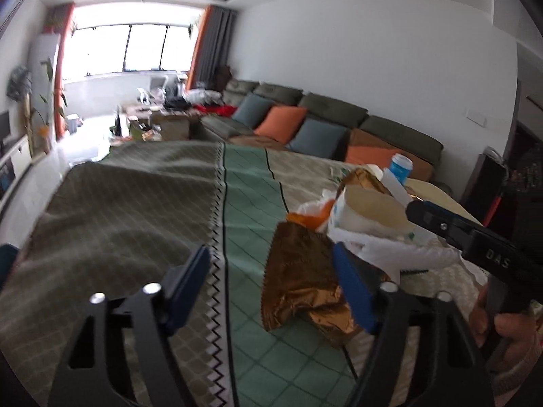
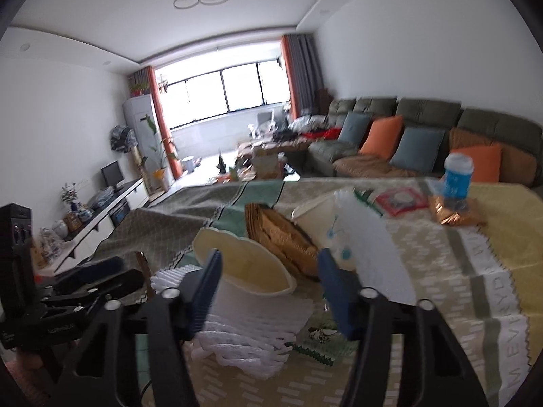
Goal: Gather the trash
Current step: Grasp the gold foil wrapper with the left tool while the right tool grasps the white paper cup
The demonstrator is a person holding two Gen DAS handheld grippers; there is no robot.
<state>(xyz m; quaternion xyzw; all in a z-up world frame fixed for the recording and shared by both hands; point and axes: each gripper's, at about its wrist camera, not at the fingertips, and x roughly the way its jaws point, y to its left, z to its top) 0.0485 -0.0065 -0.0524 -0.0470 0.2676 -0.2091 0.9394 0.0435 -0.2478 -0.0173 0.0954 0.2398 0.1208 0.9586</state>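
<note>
Two grippers hover low over the tabletop [image 1: 112,210], jaws apart and holding nothing. The left gripper [image 1: 271,291] has a gold wrapper [image 1: 302,285] between its jaws; the right gripper [image 2: 268,291] frames a paper cup [image 2: 244,268]. Farther off stands a blue can [image 2: 457,176].

"DAS" read in white on right gripper [image 1: 492,254] body; "M EVERYD" printed along white band of tablecloth [image 2: 509,332] edge. Blue can's label too blurred.
</note>
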